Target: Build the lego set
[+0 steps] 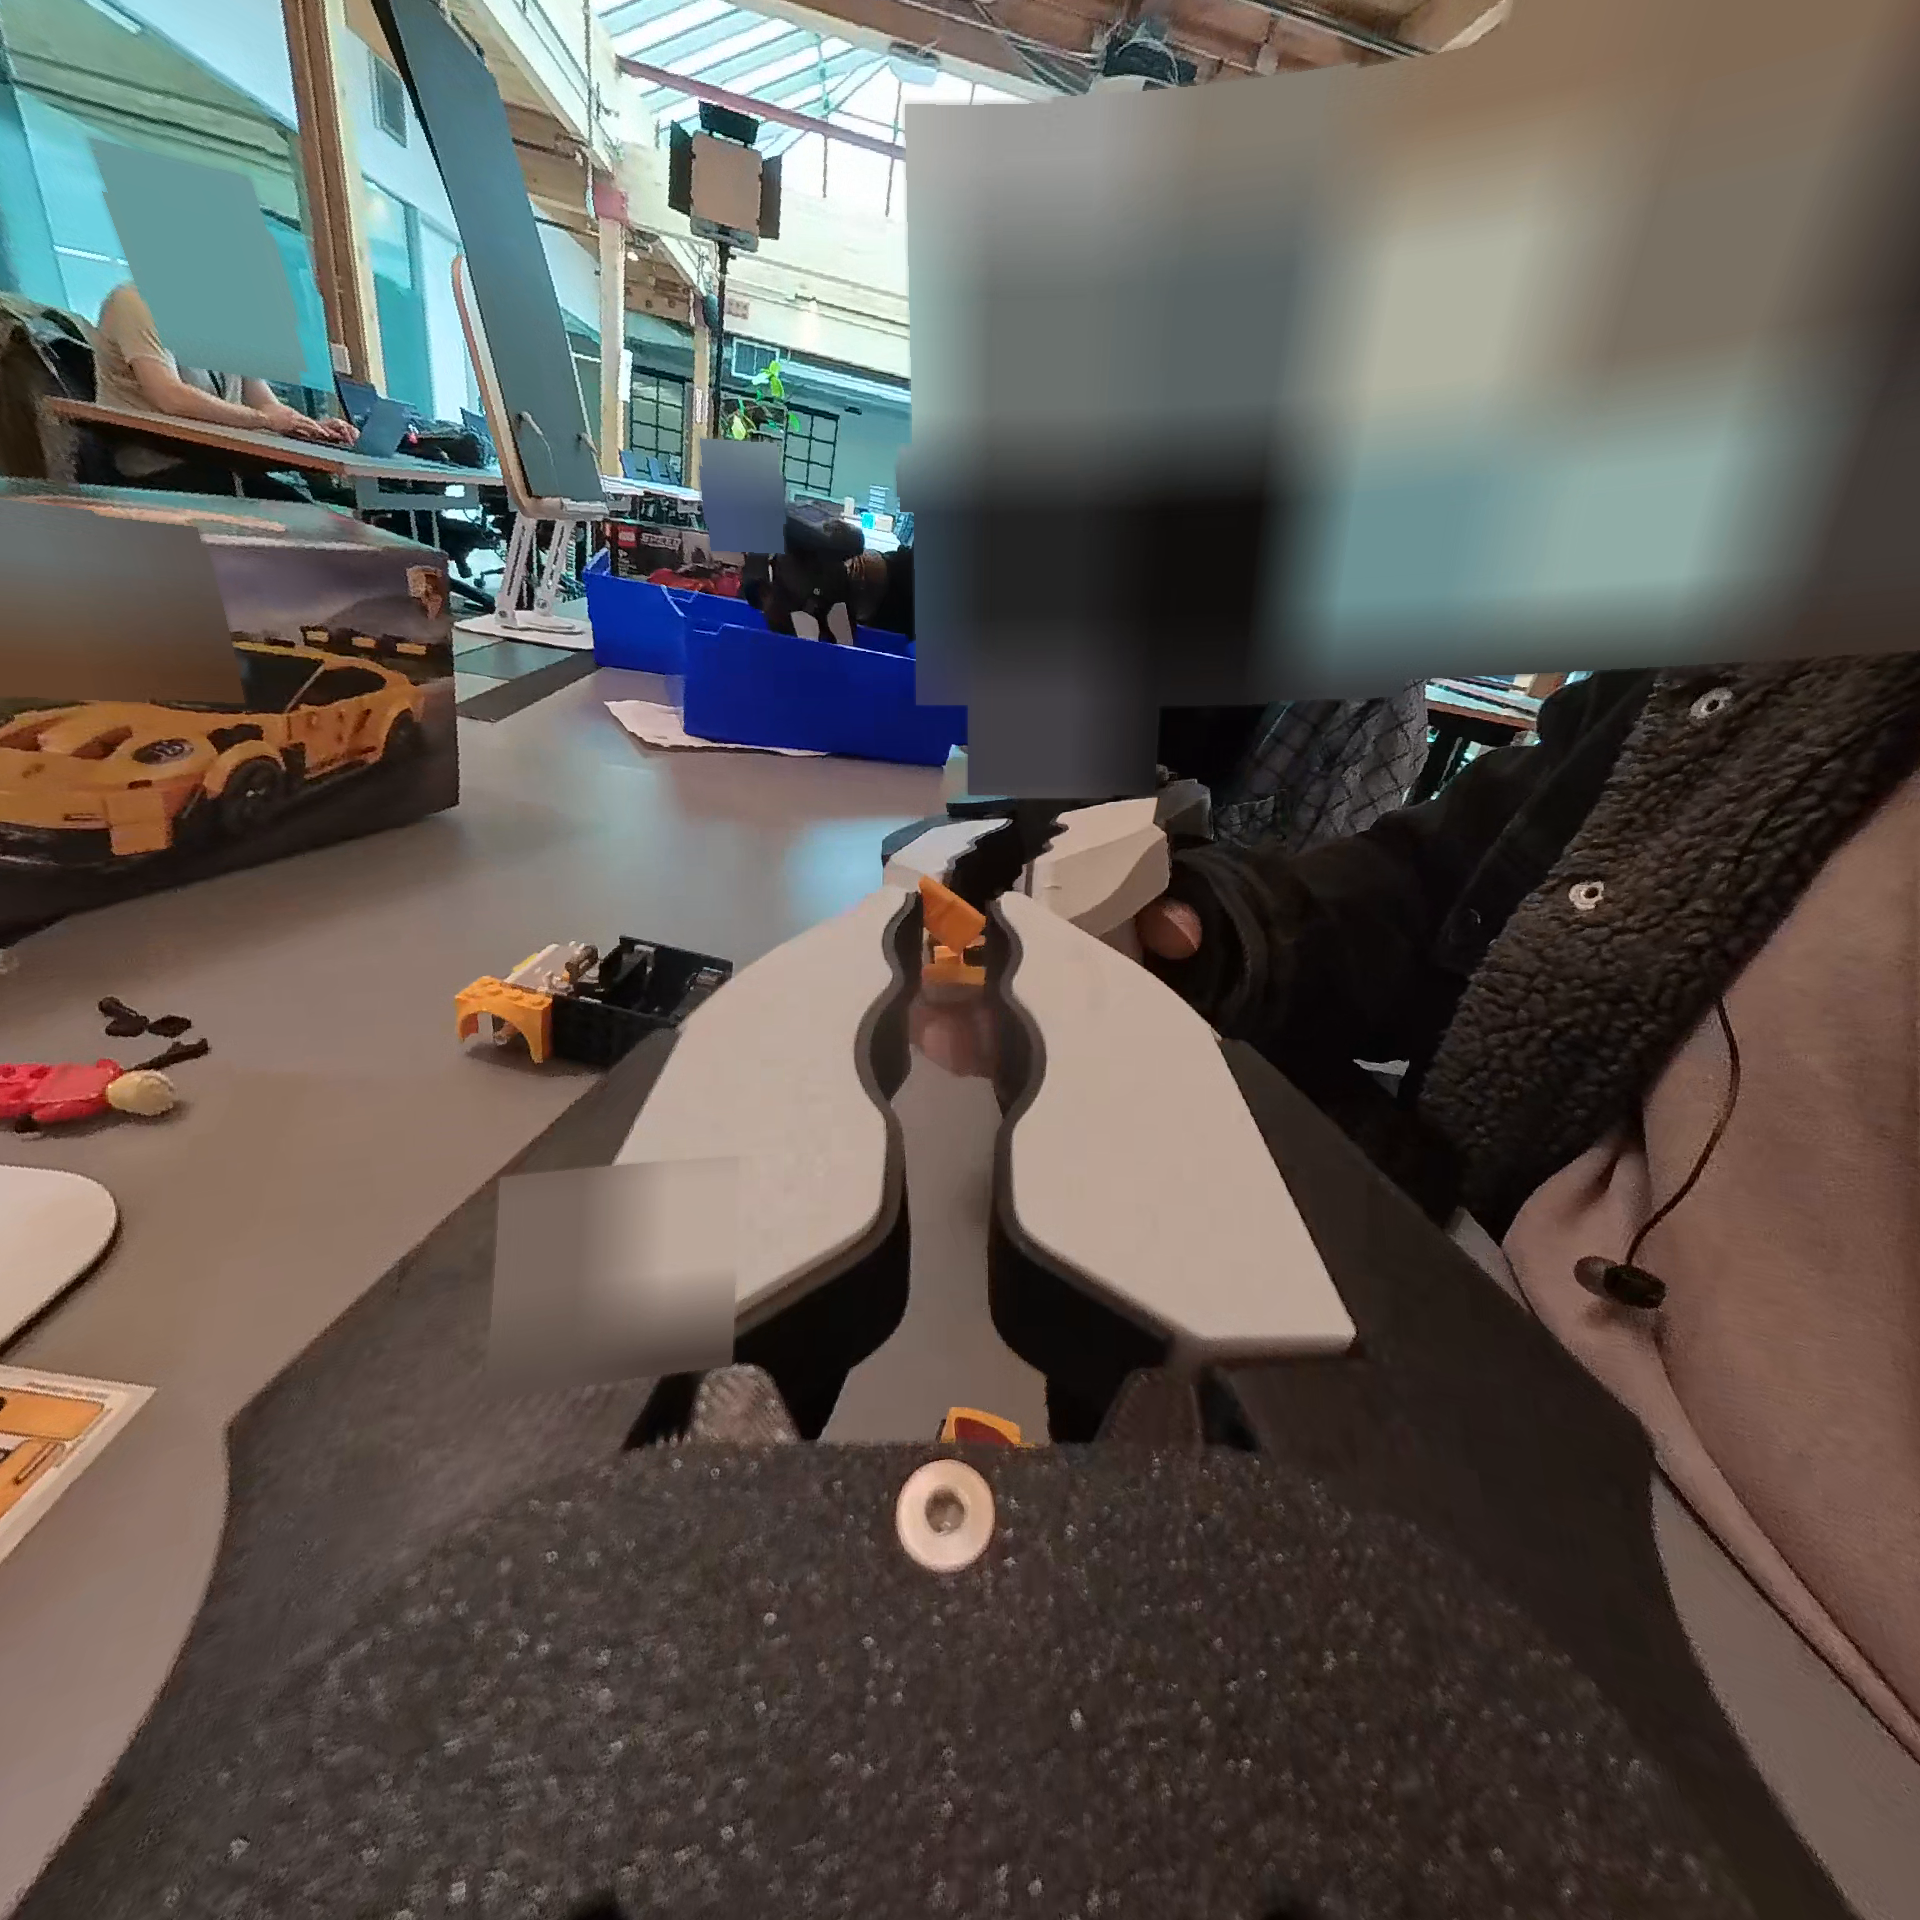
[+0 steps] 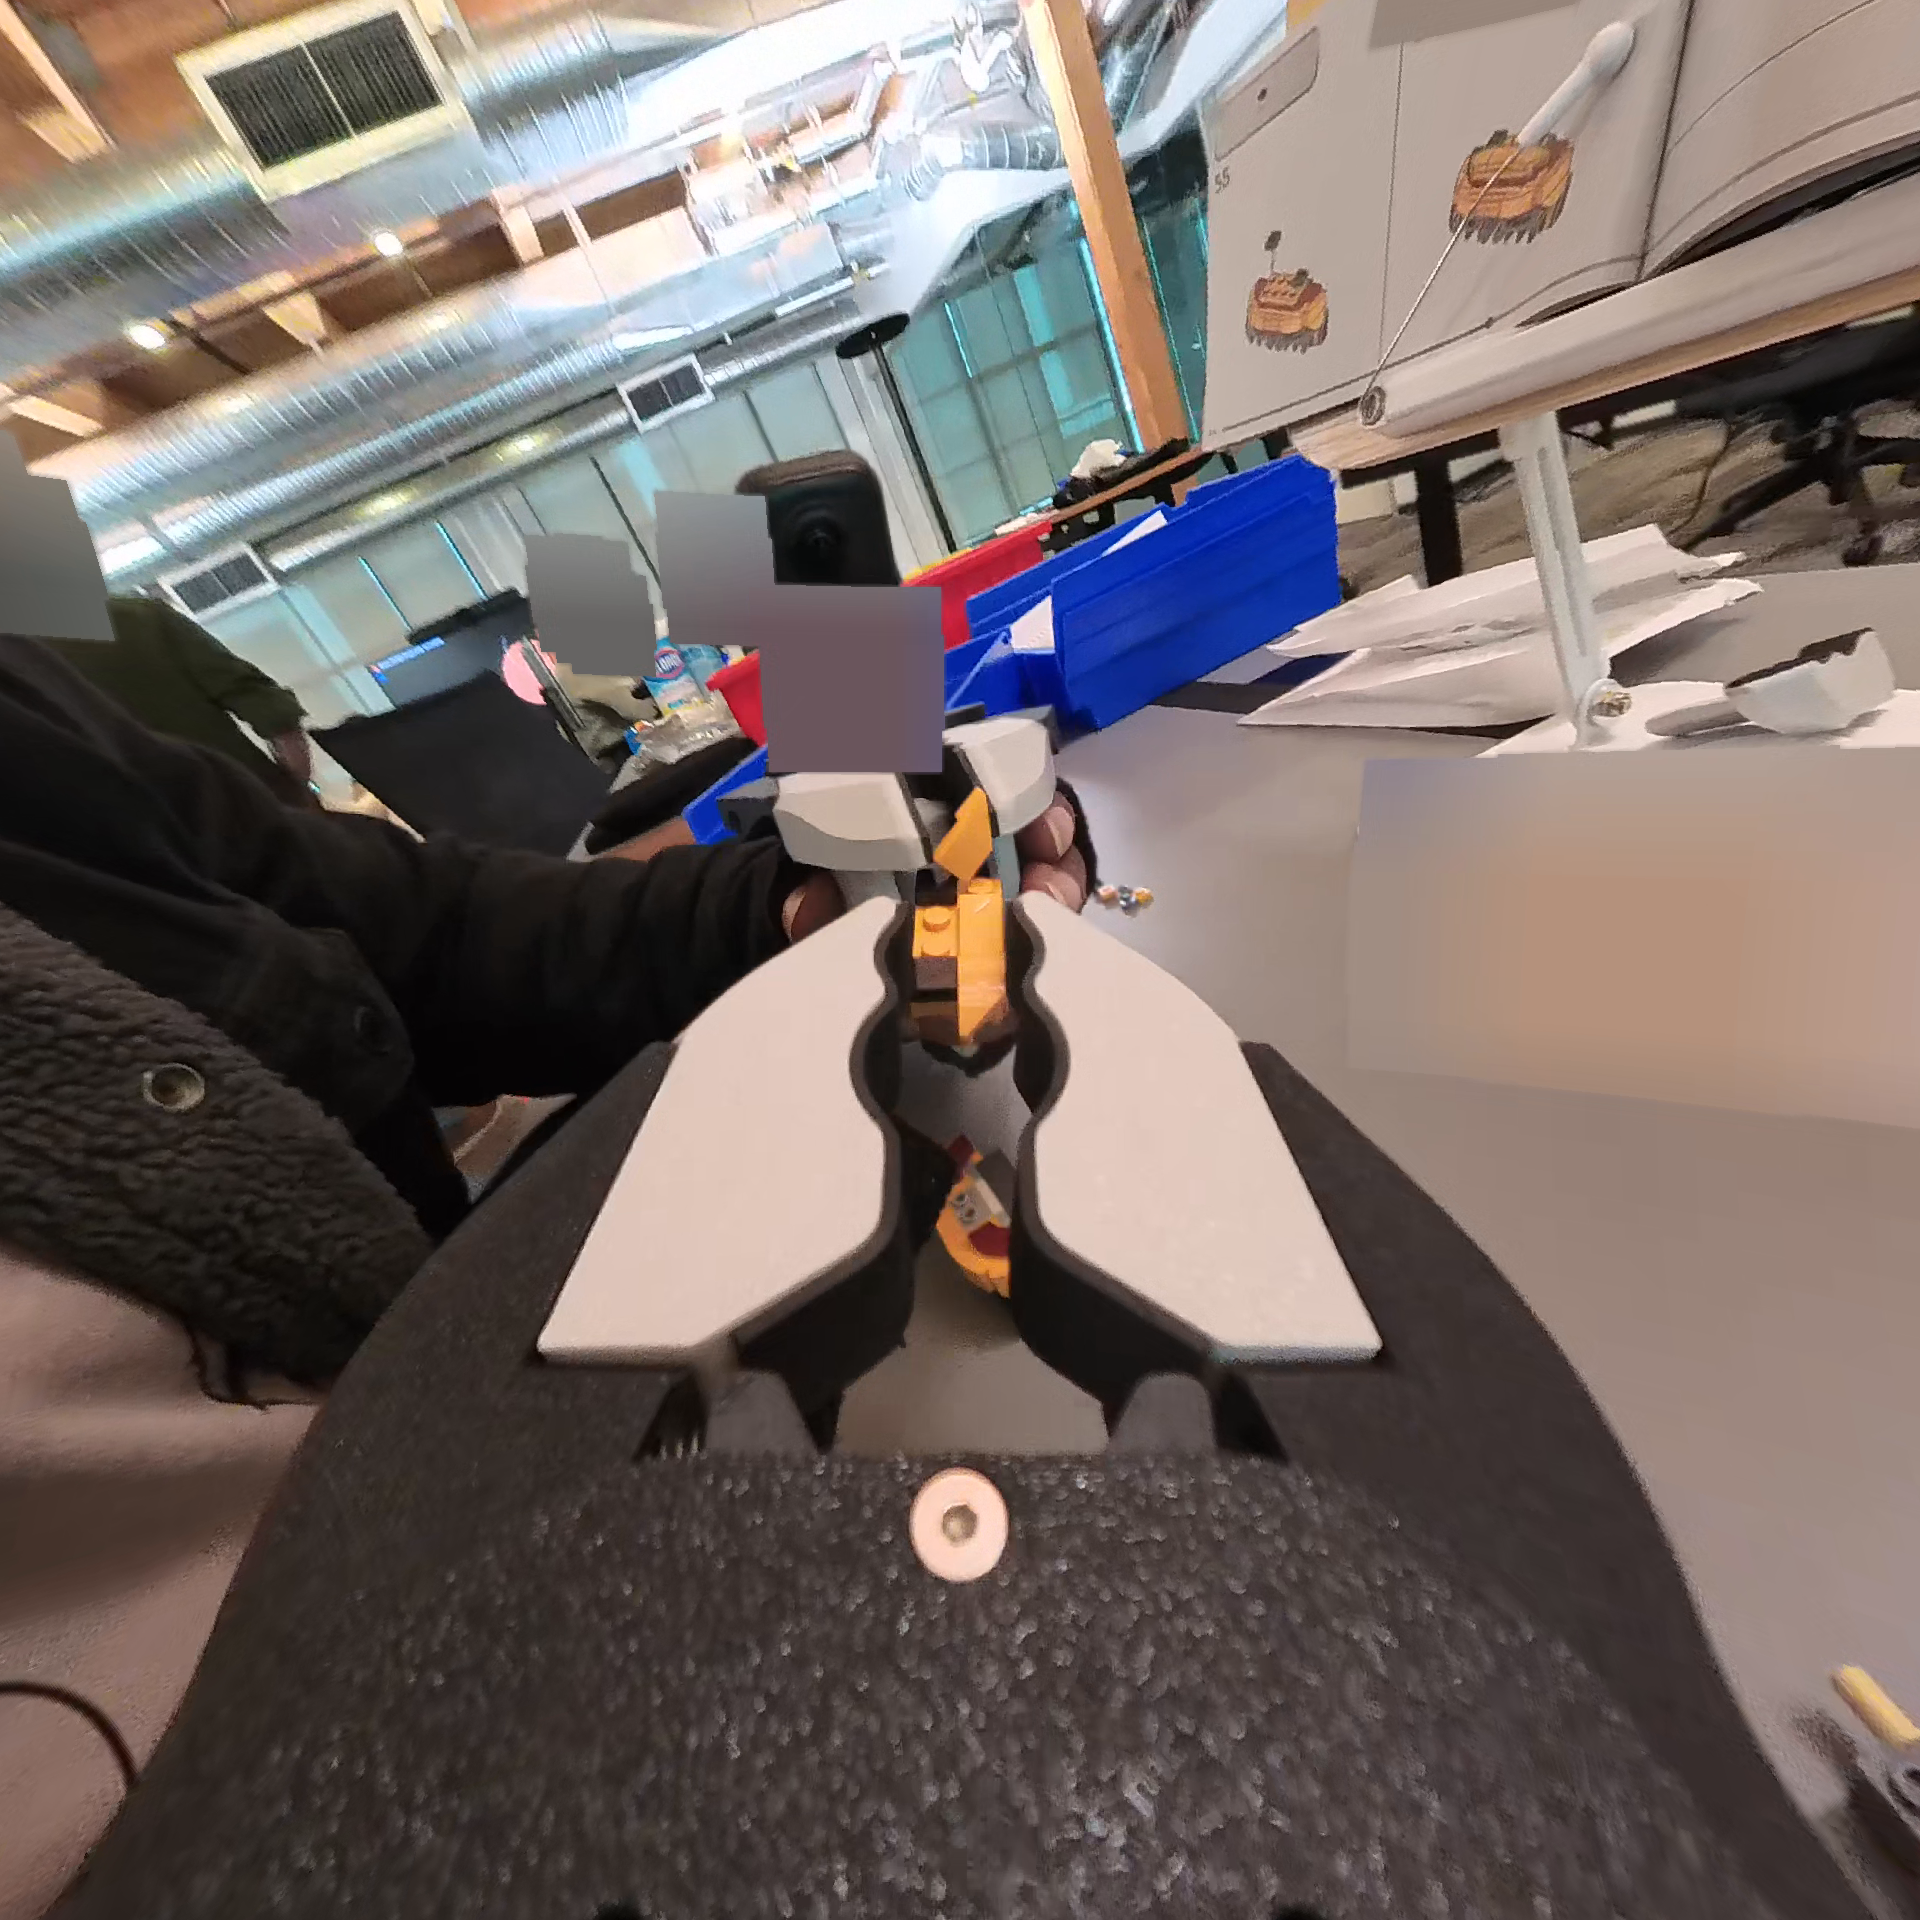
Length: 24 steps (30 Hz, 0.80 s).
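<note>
My left gripper is shut on a small orange wedge piece, held above the grey table. My right gripper is shut on an orange and brown lego sub-assembly. The two grippers face each other tip to tip, and the wedge sits right at the top end of the sub-assembly. The right gripper also shows in the left wrist view, and the left gripper in the right wrist view. A part-built black and orange car body lies on the table to the left.
The lego box with a yellow car picture stands at the left, with blue bins behind. A red figure, small black pieces and an instruction sheet lie at the left. An orange and red piece lies under the grippers. Left and right tips are no more than a few centimetres apart.
</note>
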Each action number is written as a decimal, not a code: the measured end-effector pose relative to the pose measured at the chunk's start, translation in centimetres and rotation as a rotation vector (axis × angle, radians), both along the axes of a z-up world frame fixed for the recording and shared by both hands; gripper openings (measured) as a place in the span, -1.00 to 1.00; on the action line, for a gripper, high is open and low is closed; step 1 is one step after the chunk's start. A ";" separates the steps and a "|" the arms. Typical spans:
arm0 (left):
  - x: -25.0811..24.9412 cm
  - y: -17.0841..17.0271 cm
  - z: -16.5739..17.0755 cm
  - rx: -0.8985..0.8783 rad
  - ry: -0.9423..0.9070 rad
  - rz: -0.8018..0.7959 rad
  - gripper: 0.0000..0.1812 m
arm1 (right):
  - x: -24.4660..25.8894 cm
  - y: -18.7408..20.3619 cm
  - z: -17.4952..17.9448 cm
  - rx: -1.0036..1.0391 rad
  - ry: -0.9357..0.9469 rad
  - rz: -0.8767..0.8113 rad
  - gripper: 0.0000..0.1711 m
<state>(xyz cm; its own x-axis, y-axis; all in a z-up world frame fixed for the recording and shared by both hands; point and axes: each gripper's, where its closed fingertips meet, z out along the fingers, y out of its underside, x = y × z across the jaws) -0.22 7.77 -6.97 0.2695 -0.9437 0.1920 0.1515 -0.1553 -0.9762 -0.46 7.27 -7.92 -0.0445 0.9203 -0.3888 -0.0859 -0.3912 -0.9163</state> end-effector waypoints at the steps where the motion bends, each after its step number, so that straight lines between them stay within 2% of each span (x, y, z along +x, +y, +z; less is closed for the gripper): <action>1: 0.0 -0.1 0.2 0.006 -0.003 0.002 -0.88 | 0.1 0.0 0.1 -0.010 0.011 0.002 -0.81; 11: 1.8 -1.0 1.4 0.114 0.129 0.045 -0.88 | 0.2 -0.9 1.3 0.005 0.099 0.034 -0.81; 24: 1.3 -2.2 2.0 0.136 0.176 0.047 -0.82 | 0.6 -2.0 2.2 0.105 0.145 0.056 -0.81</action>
